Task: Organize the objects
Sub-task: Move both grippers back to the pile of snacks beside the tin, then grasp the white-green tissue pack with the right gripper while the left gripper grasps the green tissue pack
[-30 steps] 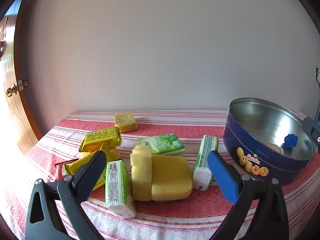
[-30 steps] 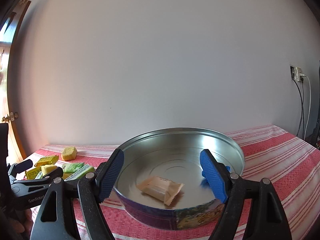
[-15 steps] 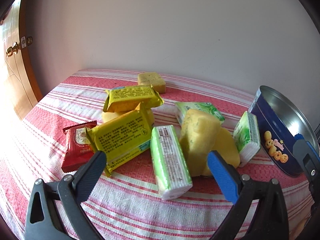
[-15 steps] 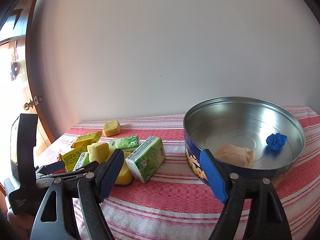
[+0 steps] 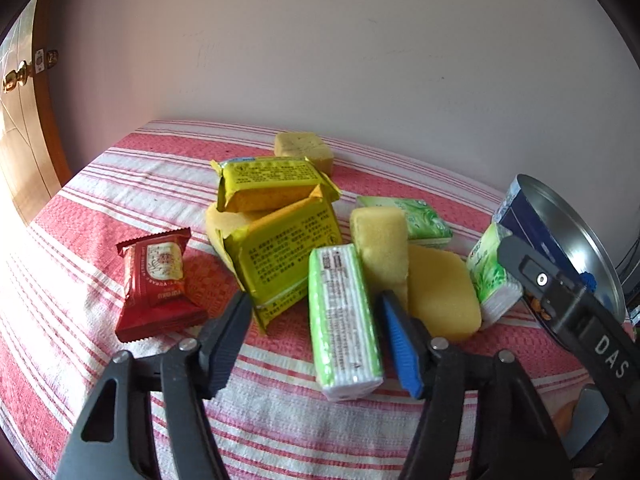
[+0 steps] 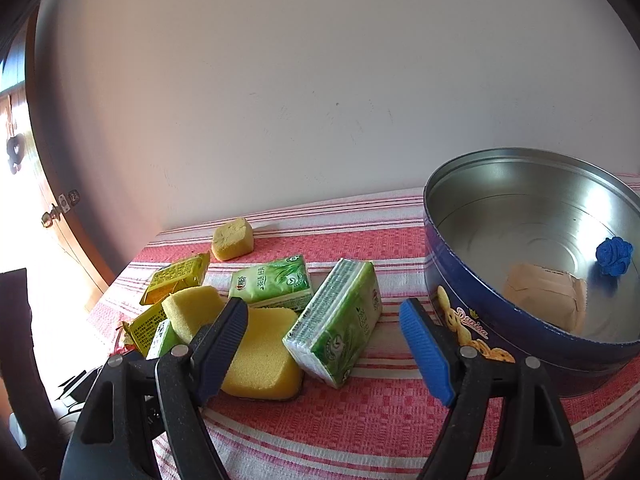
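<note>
My left gripper (image 5: 316,320) is open, its jaws on either side of the near end of a green tissue pack (image 5: 344,320) lying on the striped cloth. Beside it lie two yellow snack packs (image 5: 280,256), a red snack pack (image 5: 158,284), yellow sponges (image 5: 436,292) and more tissue packs. My right gripper (image 6: 324,328) is open and empty, around the near end of another green tissue pack (image 6: 340,320). The round blue tin (image 6: 460,280) at the right holds a beige packet (image 6: 544,296) and a small blue thing (image 6: 614,256).
A small yellow sponge cube (image 5: 306,152) sits near the wall at the back. A wooden door (image 5: 20,140) stands at the left. The right gripper's body (image 5: 580,312) shows at the right of the left wrist view, in front of the tin (image 5: 568,236).
Both grippers have swung left from the tin toward the pile and come down closer. The left jaws now flank a tissue pack; the right gripper now faces another one.
</note>
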Action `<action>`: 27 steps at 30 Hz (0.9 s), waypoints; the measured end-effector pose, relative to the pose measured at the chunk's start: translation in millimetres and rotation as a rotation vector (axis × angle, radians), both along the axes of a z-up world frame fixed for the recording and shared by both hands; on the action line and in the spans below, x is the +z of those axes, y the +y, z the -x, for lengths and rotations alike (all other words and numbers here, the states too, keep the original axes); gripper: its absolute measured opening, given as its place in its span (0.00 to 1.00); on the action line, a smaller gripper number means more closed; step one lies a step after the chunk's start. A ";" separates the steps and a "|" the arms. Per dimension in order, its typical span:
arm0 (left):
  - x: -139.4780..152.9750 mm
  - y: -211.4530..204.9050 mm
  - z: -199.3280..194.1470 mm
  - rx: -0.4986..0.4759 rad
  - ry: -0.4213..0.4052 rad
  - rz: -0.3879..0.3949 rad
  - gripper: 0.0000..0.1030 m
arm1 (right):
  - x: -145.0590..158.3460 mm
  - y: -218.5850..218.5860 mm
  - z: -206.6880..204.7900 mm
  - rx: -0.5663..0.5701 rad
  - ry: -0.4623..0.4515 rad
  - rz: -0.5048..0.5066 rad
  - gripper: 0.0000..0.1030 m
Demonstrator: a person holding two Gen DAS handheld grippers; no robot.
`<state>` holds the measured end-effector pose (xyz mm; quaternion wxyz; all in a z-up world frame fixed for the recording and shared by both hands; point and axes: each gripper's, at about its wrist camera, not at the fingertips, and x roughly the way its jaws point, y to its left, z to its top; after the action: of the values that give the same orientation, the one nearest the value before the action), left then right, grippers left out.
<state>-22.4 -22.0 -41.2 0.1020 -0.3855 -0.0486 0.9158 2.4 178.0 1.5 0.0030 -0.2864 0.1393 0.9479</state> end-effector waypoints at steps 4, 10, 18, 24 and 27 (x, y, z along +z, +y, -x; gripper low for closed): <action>-2.7 4.7 -1.2 -0.033 -0.015 0.005 0.60 | -10.1 -1.5 17.3 0.003 -0.072 0.036 0.78; -7.4 -13.5 3.4 -0.006 -0.061 -0.081 0.56 | -27.1 9.6 26.4 0.010 -0.163 0.117 0.49; -4.0 -10.2 -3.6 -0.047 -0.043 -0.080 0.26 | -27.7 10.0 18.7 0.016 -0.163 0.082 0.30; -8.0 -7.7 -4.2 -0.024 -0.039 -0.039 0.44 | -36.6 9.8 35.0 0.025 -0.217 0.112 0.30; -4.7 -1.6 -7.2 -0.040 -0.024 -0.028 0.24 | -37.5 7.5 35.7 0.062 -0.221 0.116 0.28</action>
<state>-15.2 -23.6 -45.9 0.1252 -0.3960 -0.0551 0.9080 -33.3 185.5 -36.0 -0.0274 -0.3928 0.1837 0.9007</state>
